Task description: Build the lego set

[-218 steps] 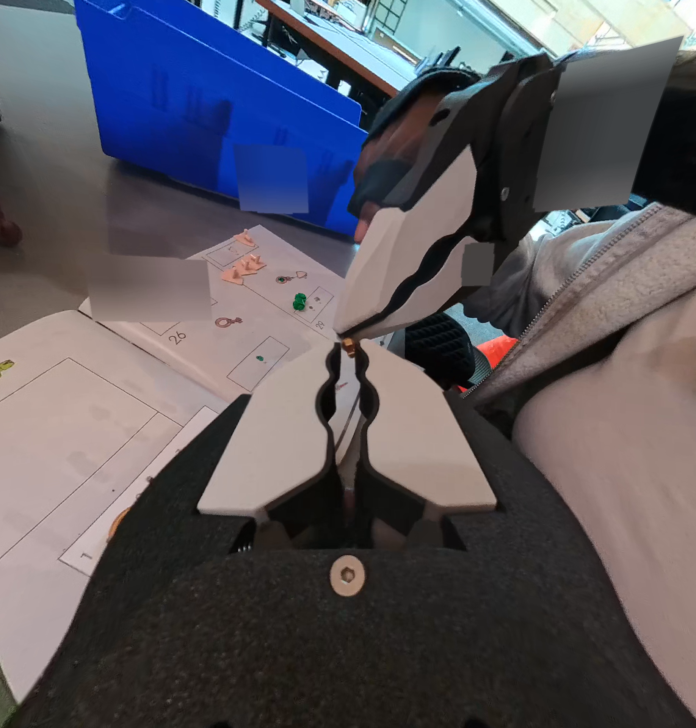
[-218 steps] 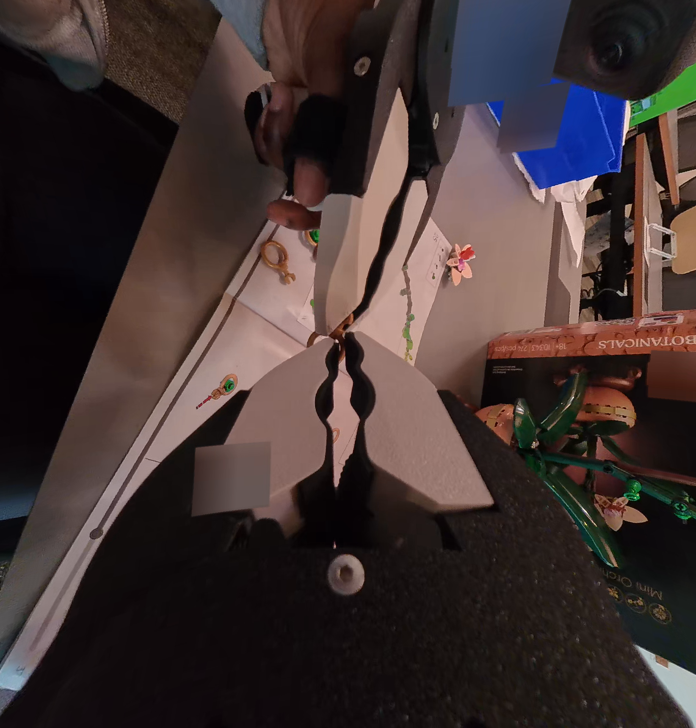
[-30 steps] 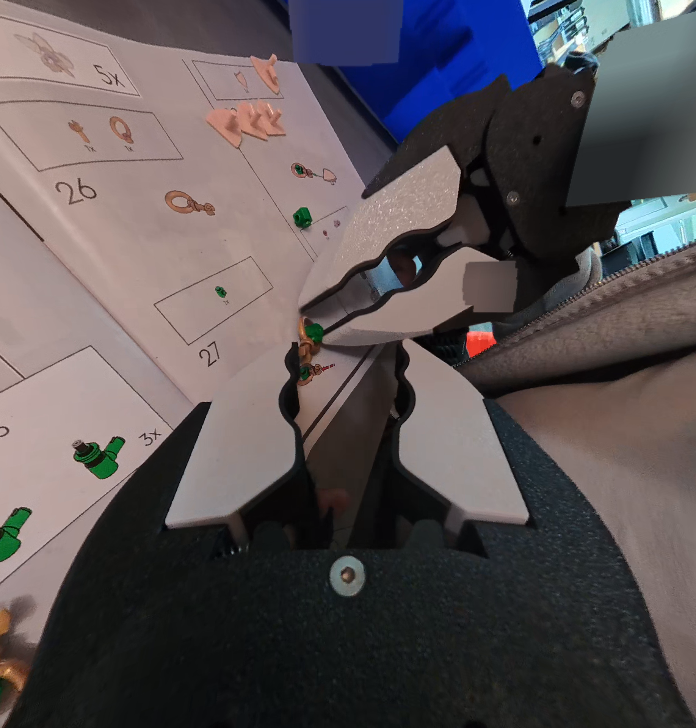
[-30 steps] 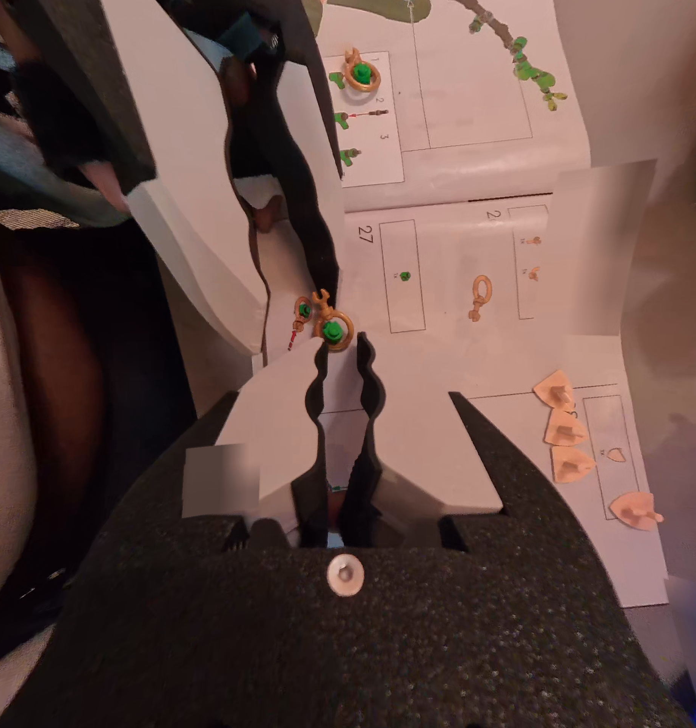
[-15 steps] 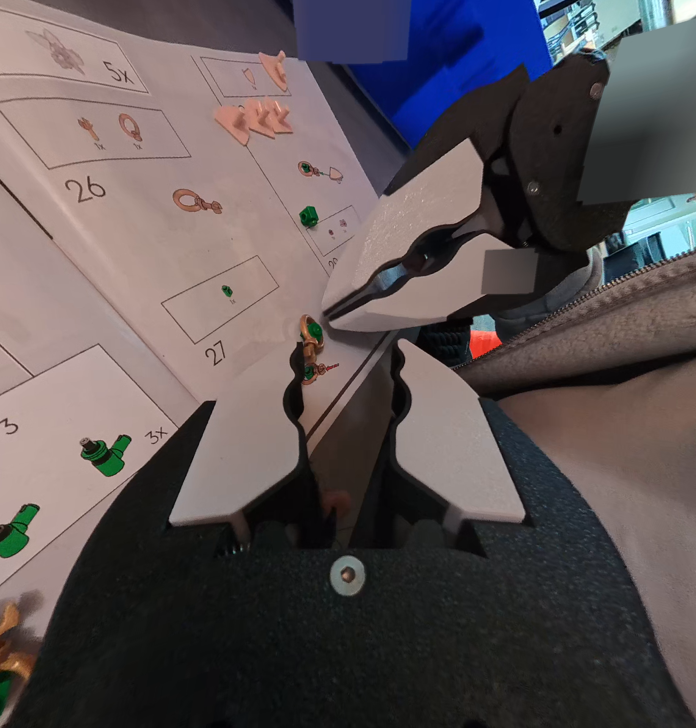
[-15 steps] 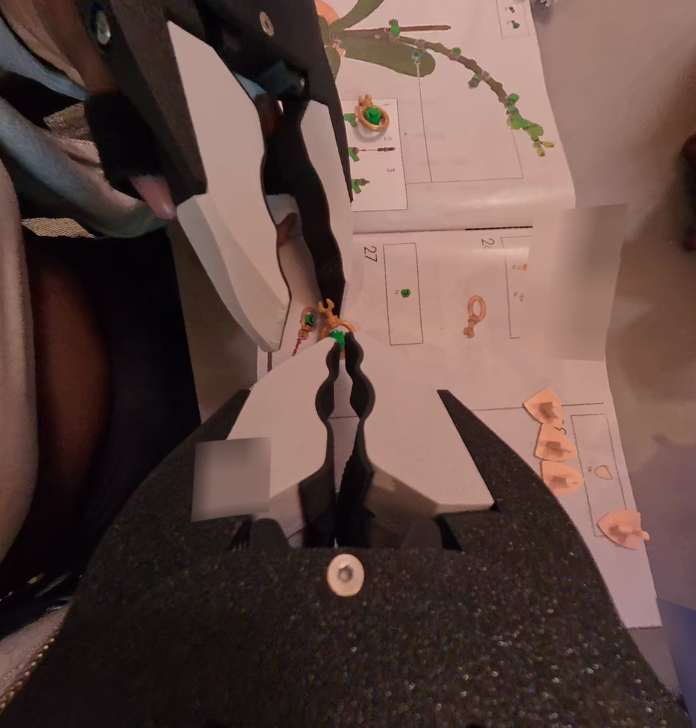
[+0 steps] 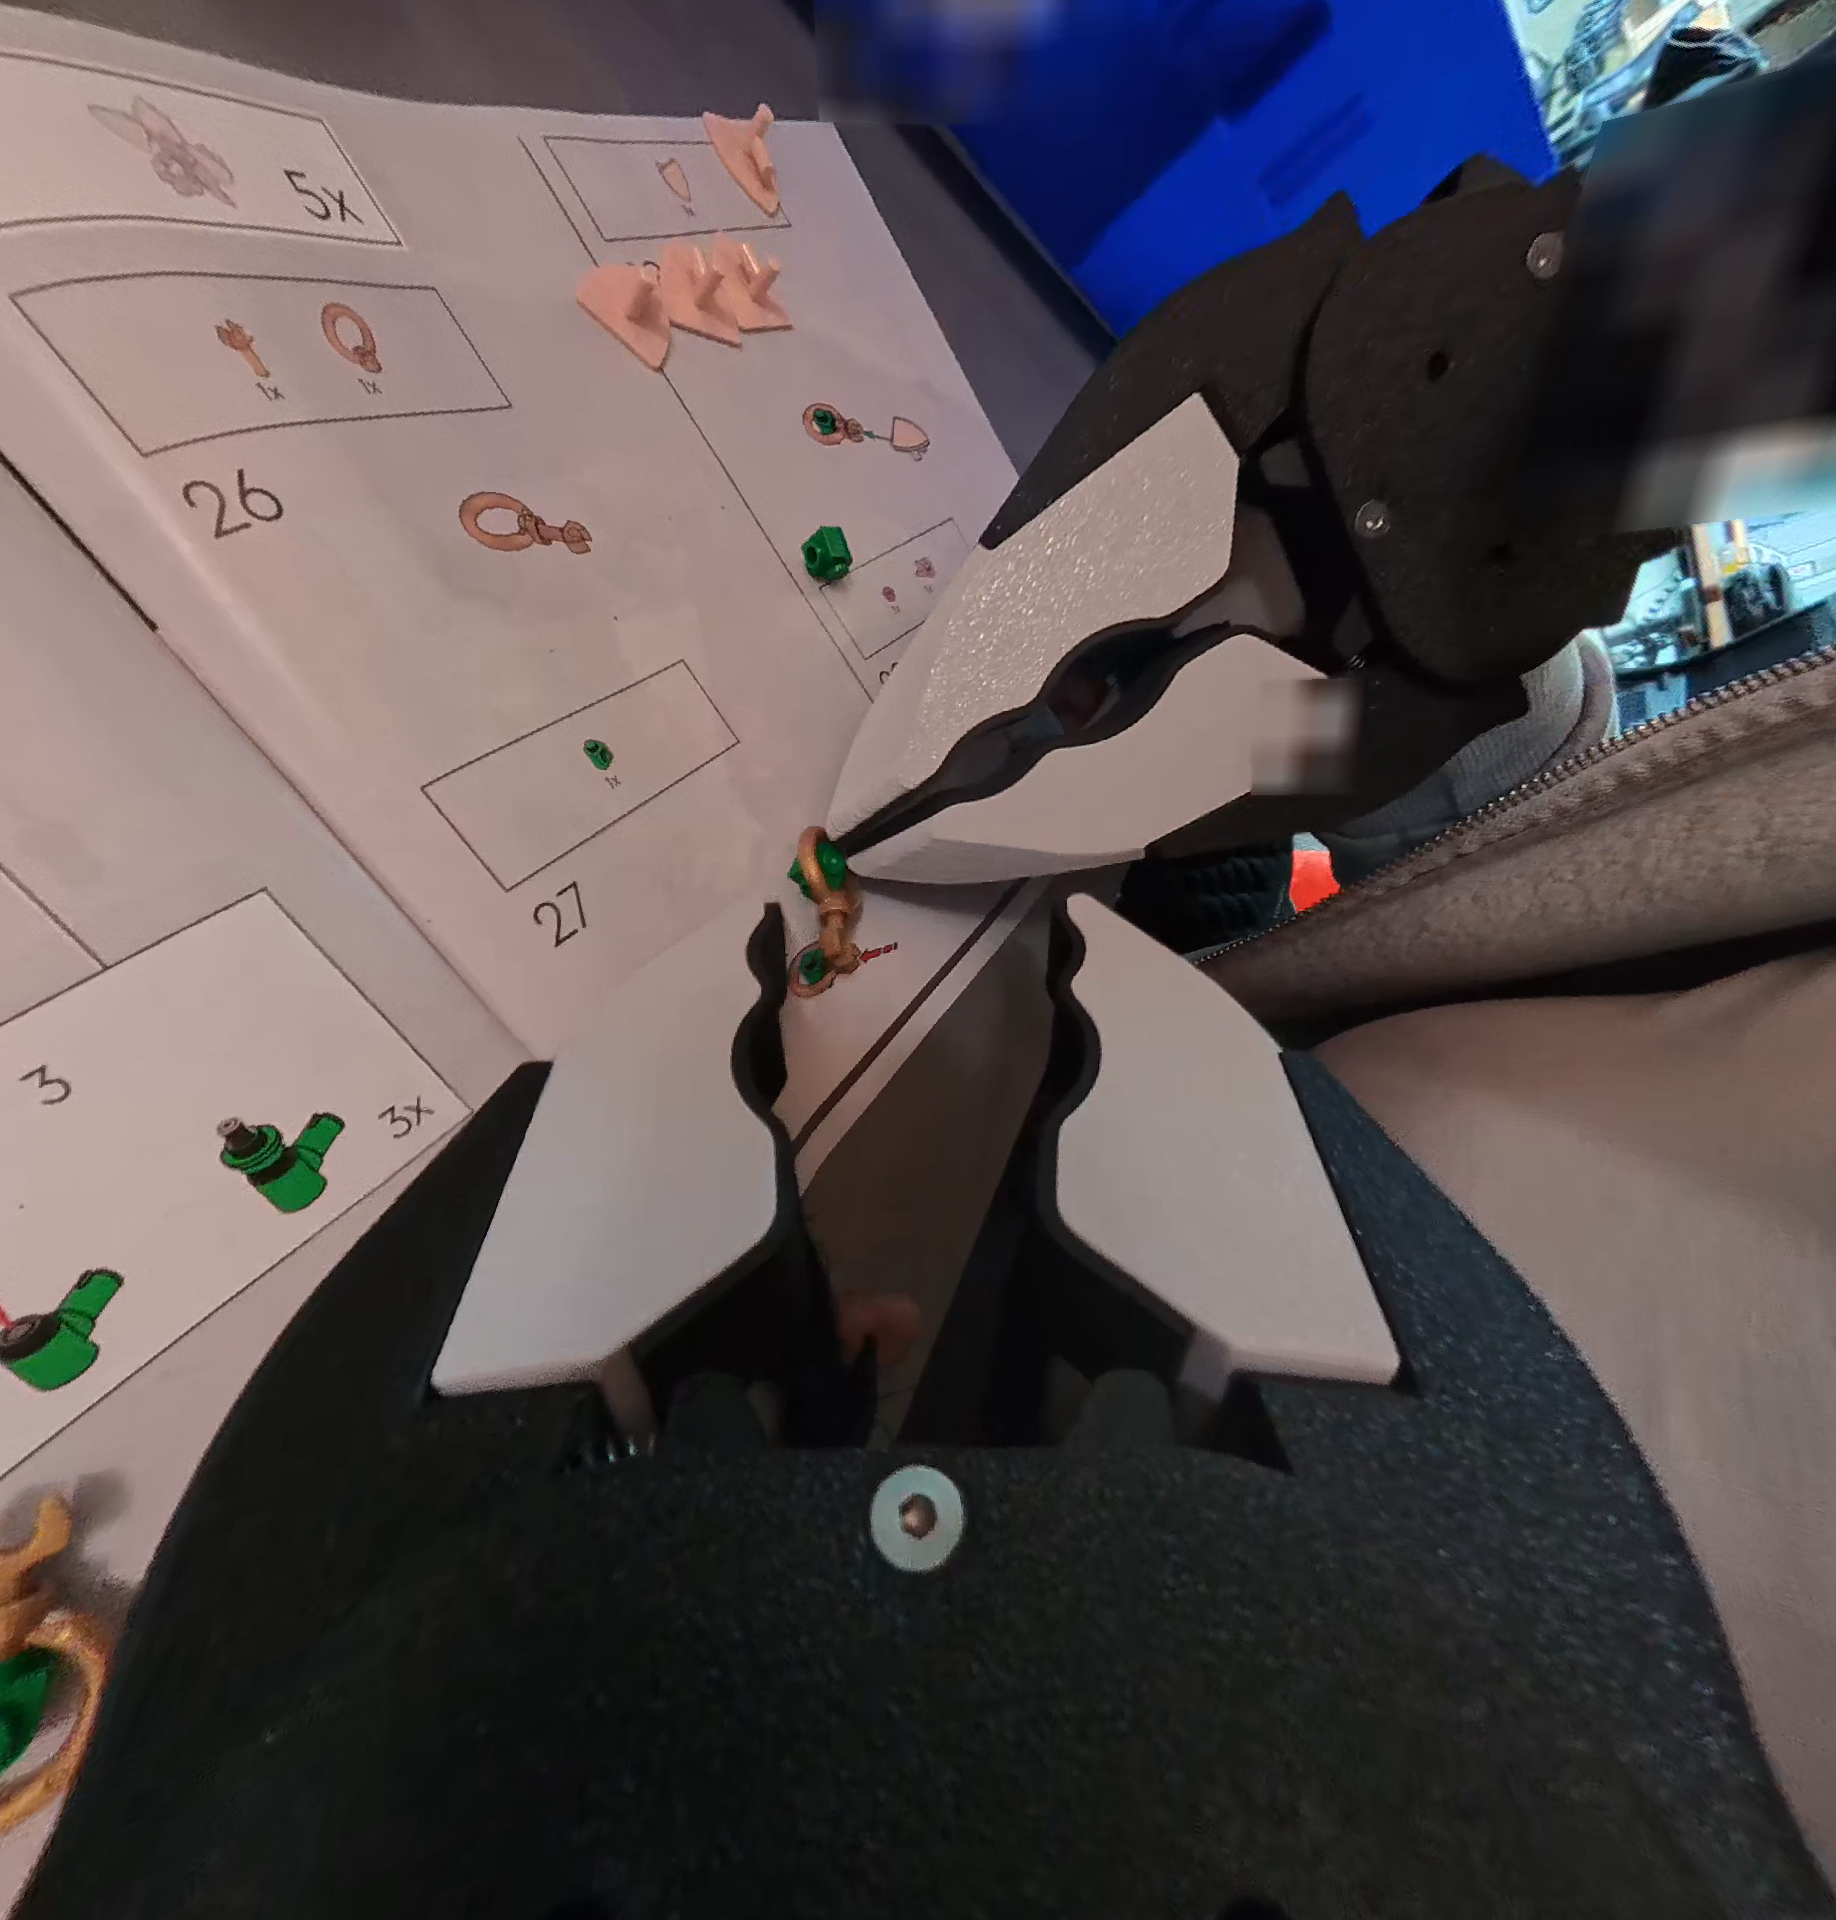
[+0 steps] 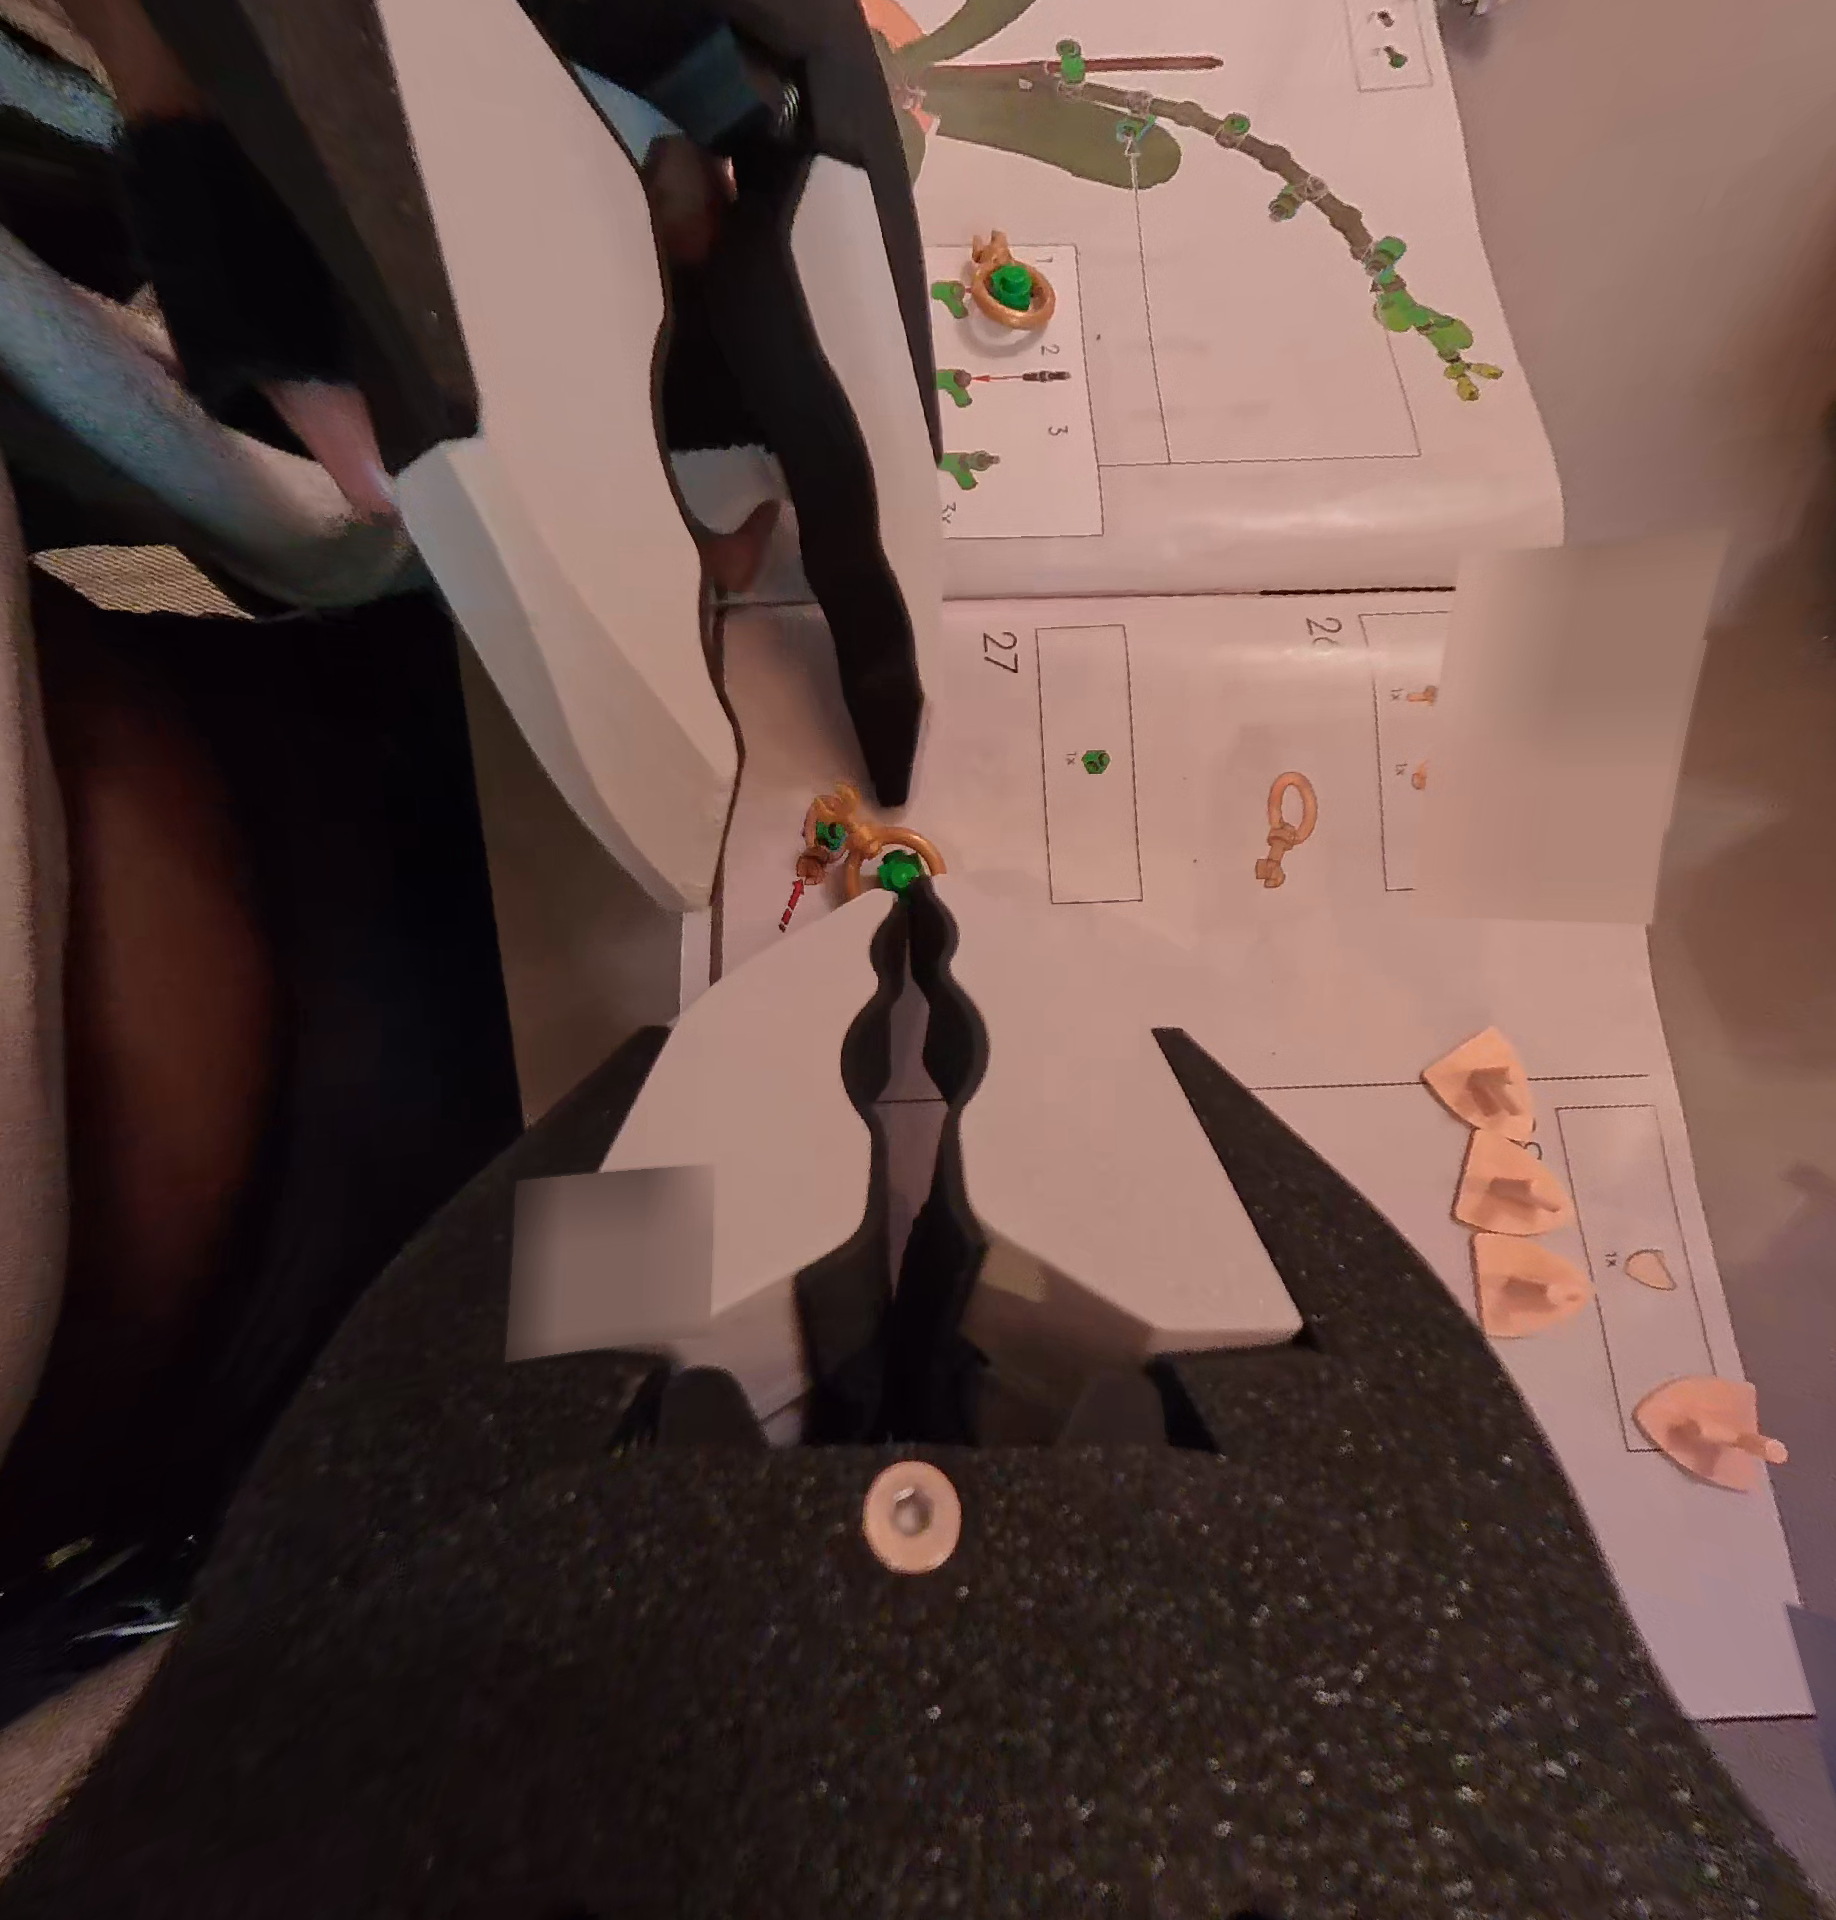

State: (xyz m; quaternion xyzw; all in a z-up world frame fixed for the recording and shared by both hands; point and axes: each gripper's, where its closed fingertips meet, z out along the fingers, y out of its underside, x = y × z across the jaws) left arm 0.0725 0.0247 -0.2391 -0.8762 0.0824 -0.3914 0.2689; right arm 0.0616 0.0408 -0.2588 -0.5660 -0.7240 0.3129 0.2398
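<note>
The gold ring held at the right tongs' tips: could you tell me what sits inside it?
A small green stud fills the gold ring, pinched by the right tongs. How deep it is seated is hidden by the tips. The left tongs are open.

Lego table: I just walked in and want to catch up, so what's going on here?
A person is building a small lego piece with two handheld grippers over the open instruction booklet. The right gripper is shut on a small gold ring piece with a green stud in it, holding it just above the page. The left gripper is open beside it, gripping nothing. Four peach petal pieces and a loose green stud piece lie on the booklet, unused.
</note>
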